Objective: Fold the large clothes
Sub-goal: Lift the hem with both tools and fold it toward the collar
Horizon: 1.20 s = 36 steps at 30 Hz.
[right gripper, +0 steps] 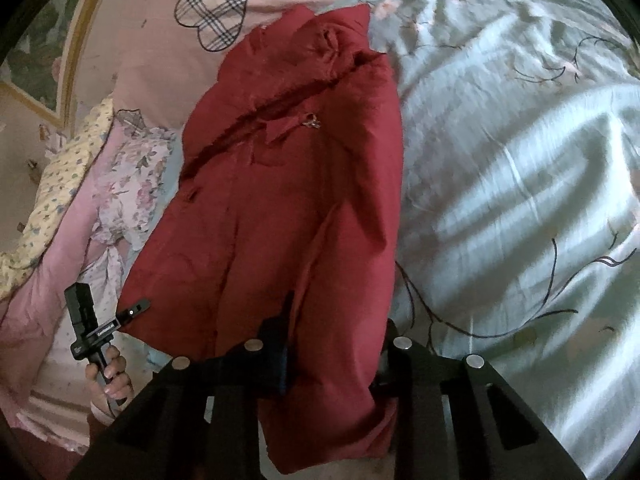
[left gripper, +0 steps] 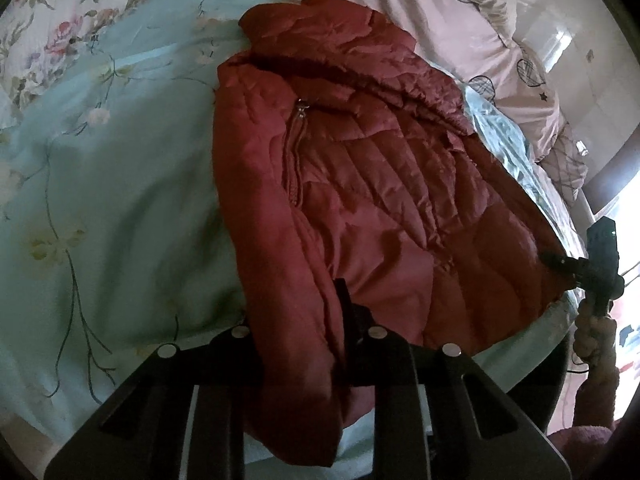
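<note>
1. A pale green floral satin bedspread [left gripper: 120, 208] covers the bed, with a pink quilt with plaid hearts [left gripper: 440, 8] bunched along its far side.
2. A large red quilted puffer jacket [left gripper: 360, 184] lies across the bedspread, collar at the far end, its near hem lifted at both corners. It looks already narrowed lengthwise; the hem-to-collar fold is judged still to come.
3. The left gripper [left gripper: 296, 344] is clamped tight on the jacket's near left edge.
4. The right gripper [right gripper: 328, 364] is likewise closed on red fabric at the near right corner.
5. A small metal zipper pull [left gripper: 301, 109] shows near the collar.
</note>
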{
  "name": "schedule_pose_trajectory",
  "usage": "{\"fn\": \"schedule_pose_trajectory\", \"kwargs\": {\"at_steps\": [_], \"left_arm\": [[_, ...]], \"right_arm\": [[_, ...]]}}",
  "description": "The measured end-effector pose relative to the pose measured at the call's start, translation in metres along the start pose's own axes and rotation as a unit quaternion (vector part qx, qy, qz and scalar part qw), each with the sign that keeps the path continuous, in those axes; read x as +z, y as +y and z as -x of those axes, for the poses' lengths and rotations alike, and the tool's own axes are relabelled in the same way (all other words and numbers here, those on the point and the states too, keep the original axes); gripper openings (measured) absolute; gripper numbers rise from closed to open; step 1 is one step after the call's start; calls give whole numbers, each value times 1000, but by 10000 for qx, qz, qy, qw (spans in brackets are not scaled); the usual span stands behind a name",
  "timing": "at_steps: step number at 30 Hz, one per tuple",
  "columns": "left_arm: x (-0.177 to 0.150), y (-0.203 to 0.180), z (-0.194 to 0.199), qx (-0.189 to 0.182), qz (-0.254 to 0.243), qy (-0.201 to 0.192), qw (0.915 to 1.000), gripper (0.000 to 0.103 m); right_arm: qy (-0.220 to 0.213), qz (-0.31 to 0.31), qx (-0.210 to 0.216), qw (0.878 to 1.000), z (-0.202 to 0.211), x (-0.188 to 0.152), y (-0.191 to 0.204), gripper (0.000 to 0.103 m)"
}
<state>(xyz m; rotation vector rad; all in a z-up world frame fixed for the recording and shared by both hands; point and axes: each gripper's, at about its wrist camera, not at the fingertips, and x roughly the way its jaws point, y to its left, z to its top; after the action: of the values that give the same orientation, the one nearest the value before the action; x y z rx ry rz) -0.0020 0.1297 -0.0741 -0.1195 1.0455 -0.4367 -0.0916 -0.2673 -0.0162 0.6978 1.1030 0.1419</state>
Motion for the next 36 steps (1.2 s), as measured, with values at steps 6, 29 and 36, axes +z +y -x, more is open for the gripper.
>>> {"fn": "schedule_pose_trajectory", "kwargs": {"at_steps": [6,29,36], "left_arm": [[4,0,20,-219,-94,-119,9996,17],[104,7,66,-478,348,-1636,9848,16],[126,11,57,-401,514,-1668,9838,16]], "right_arm": [[-106,37,484,9988,18,-3,4,25],[-1515,147,1147,9817,54,71,35,22],[-1679,49,1045,9802,49,97,33,22]]}}
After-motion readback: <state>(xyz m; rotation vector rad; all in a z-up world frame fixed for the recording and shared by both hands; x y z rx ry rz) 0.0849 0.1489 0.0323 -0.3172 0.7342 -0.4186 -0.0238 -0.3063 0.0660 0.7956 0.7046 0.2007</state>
